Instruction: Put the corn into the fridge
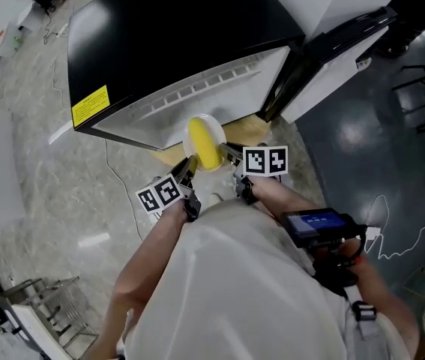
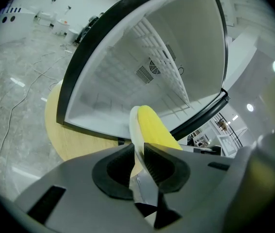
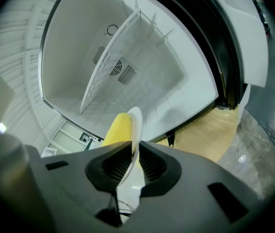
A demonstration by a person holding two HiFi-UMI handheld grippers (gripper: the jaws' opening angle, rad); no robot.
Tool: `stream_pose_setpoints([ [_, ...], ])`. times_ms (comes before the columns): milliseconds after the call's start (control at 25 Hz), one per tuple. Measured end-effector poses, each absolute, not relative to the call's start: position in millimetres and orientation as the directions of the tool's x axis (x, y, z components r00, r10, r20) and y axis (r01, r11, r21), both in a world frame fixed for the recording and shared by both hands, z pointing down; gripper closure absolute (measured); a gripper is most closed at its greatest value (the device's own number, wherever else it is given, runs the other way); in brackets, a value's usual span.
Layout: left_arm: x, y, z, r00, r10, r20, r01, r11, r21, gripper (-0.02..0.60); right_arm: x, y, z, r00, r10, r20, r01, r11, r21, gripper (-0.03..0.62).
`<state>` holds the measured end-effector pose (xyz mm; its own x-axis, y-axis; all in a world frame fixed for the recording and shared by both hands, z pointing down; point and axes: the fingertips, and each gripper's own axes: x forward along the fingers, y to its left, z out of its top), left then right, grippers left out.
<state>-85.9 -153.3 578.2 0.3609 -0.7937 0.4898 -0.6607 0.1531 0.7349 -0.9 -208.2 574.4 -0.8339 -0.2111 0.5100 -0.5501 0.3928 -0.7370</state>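
Observation:
A yellow corn cob [image 1: 208,151] lies on a small white plate [image 1: 195,128], held level in front of the open fridge [image 1: 197,88]. My left gripper [image 1: 187,172] is shut on the plate's left rim and my right gripper [image 1: 231,158] on its right rim. In the left gripper view the jaws [image 2: 137,160] pinch the plate [image 2: 133,125] with the corn [image 2: 155,129] beyond them. The right gripper view shows its jaws [image 3: 133,161] clamped on the plate [image 3: 137,123], the corn [image 3: 118,129] to the left. The fridge's white inside [image 3: 142,81] with a wire shelf [image 3: 110,64] lies ahead.
The fridge has a black casing [image 1: 167,28] and stands on a round wooden base [image 1: 246,132]; its door [image 1: 339,51] hangs open at the right. Cables [image 1: 115,178] trail over the marble floor. A black device with a blue screen [image 1: 317,225] sits at the person's right side.

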Motion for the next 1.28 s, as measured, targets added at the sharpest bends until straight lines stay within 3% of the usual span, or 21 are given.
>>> stream_pose_setpoints([
  [1280, -90.9, -163.8, 622.4, 0.144, -0.804, 0.577, -0.596, 0.395, 0.699, 0.523, -22.0, -235.0, 620.4, -0.834, 0.082, 0.546, -0.432, 0.517, -0.739, 0.54],
])
